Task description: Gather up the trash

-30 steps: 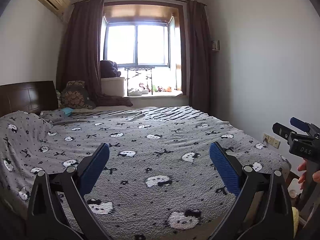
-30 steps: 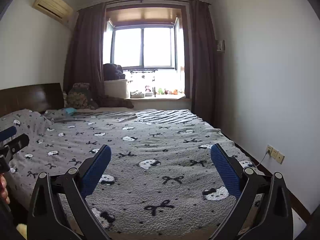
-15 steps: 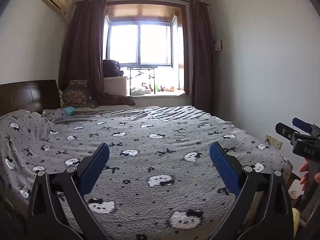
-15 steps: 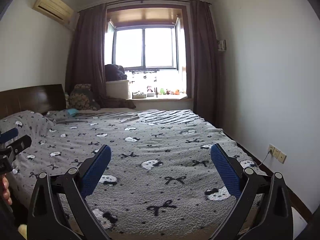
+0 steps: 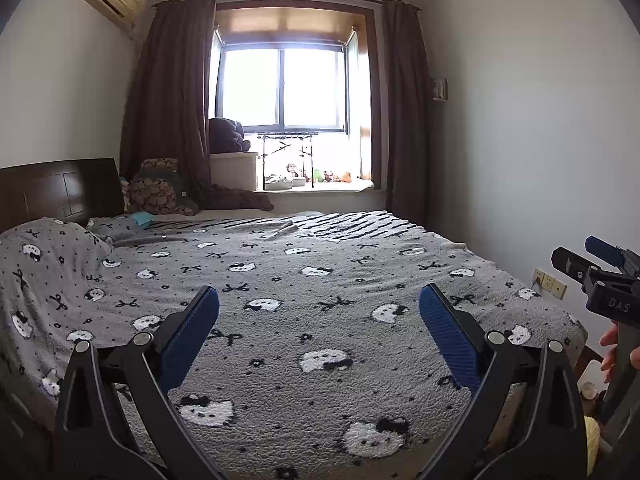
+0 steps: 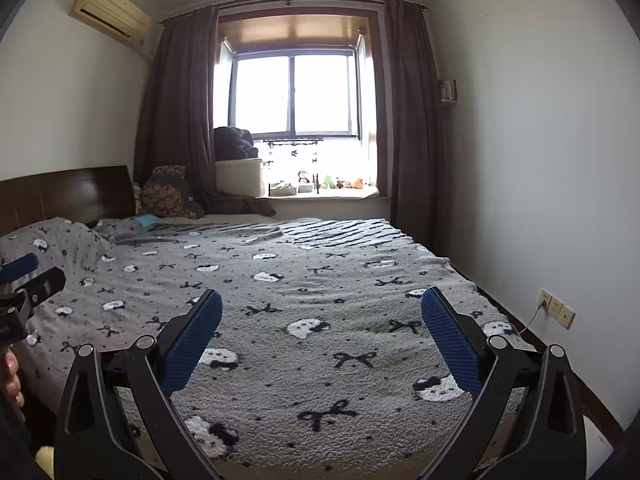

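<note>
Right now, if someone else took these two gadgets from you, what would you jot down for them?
Left hand-held gripper: open, empty, held above the bed.
Right hand-held gripper: open, empty, held above the same bed.
Trash: none clearly visible from here; a small teal item lies near the headboard, but I cannot tell what it is.
Done: nothing collected.
Left: find the trash, pick it up, find a bin, none in view.

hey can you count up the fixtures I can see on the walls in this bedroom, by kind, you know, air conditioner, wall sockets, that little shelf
Air conditioner: 1
Wall sockets: 1 cluster of plates, low on the right wall; the exact plate count is hard to tell
Small wall shelf: 1, beside the right curtain
Total: 3
</note>
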### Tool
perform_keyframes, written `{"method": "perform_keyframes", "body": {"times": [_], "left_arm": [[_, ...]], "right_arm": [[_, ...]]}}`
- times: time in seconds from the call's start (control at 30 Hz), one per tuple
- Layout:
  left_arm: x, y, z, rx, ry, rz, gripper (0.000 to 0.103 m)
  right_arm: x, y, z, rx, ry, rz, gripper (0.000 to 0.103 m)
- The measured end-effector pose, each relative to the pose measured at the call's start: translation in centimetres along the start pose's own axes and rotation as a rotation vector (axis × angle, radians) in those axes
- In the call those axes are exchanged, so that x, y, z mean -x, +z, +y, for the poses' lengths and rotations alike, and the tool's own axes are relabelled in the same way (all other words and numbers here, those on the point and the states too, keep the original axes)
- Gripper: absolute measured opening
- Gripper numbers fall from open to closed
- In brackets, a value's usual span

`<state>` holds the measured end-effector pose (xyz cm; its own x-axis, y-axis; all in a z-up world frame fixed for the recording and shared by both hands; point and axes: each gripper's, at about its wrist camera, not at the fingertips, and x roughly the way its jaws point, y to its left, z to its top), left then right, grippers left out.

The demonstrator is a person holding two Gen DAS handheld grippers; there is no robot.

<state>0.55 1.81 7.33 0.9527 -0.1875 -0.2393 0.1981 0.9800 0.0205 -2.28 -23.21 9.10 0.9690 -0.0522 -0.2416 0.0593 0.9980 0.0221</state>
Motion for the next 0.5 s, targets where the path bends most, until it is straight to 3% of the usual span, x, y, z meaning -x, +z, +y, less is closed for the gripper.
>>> {"method": "perform_keyframes", "body": {"times": [0.5], "left_arm": [[0.17, 0.05, -0.11, -0.003, 0.003, -0.004, 0.095]], "right_arm": [[0.05, 0.03, 0.02, -0.005, 0.002, -0.003, 0.100]]}}
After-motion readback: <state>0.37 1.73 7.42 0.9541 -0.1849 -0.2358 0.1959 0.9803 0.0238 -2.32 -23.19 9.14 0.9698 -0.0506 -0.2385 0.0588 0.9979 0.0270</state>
